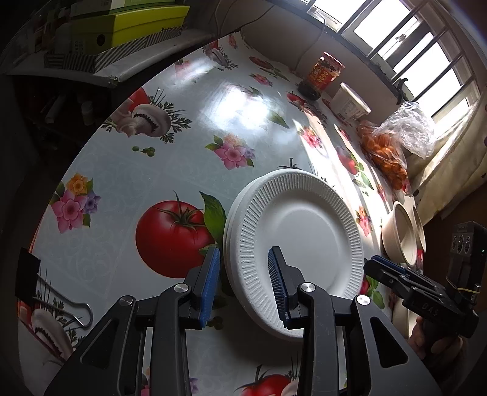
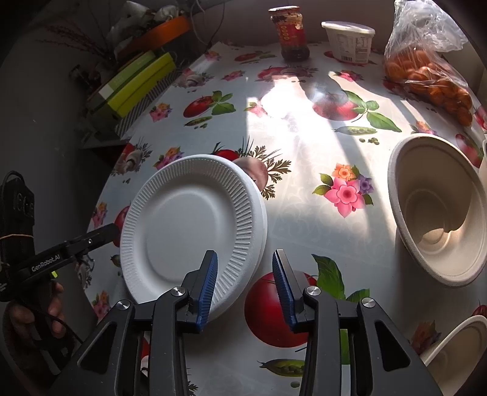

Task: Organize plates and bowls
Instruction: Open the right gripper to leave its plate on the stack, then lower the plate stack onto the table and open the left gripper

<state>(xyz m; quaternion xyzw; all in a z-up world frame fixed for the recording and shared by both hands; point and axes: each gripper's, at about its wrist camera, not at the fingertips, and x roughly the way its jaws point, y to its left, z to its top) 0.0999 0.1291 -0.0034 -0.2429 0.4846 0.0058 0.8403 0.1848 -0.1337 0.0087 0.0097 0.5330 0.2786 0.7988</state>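
Left wrist view: my left gripper (image 1: 243, 283), fingers wide, straddles the rim of the stacked white ribbed foam plates (image 1: 304, 240); plates look organized, so the beige pulp bowl (image 2: 438, 210) seems next for my right gripper (image 2: 245, 286), fingers also wide

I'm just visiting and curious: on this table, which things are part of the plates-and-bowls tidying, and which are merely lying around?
Part of the job:
- stack of white foam plates
- beige bowl
- second bowl at the edge

Just lying about:
- sauce jar
- white lidded tub
- bag of orange fruit
- binder clip
- green boxes
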